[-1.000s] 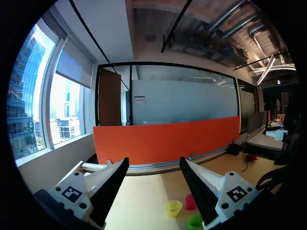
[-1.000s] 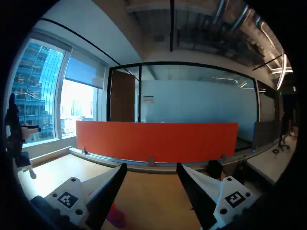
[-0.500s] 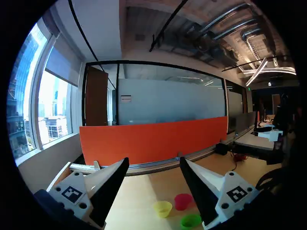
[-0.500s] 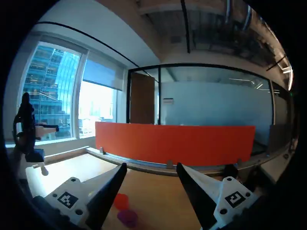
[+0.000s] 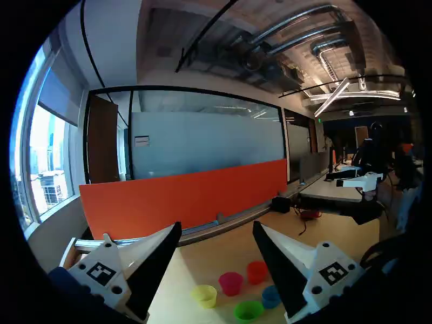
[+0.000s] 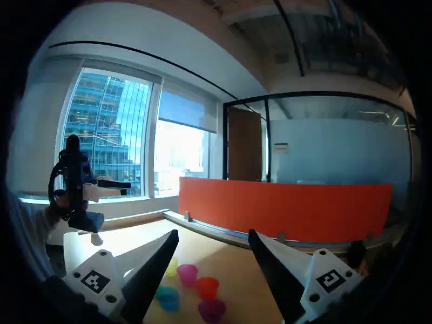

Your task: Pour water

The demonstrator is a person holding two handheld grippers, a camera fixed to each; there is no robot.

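Several small plastic cups stand grouped on the wooden desk. In the left gripper view I see a yellow cup (image 5: 204,295), a pink cup (image 5: 231,282), a red cup (image 5: 256,271), a blue cup (image 5: 270,296) and a green cup (image 5: 248,311). My left gripper (image 5: 216,233) hangs open above them with nothing between its fingers. The right gripper view shows the pink cup (image 6: 187,274), red cup (image 6: 207,287), blue cup (image 6: 168,297), a purple cup (image 6: 211,310) and part of the yellow cup (image 6: 171,267). My right gripper (image 6: 213,240) is open and empty. The left gripper (image 6: 110,185) appears far left, held by a hand.
An orange divider panel (image 5: 178,202) runs along the desk's (image 5: 227,256) far edge, with a metal rail below it. Large windows (image 6: 108,146) lie to one side, a glass-walled room behind. A black box with cables (image 5: 281,204) sits on the desk. The right gripper (image 5: 360,181) shows far right.
Both views have swung sideways and tipped down. More cups have come into sight in each view. Both grippers stayed open.
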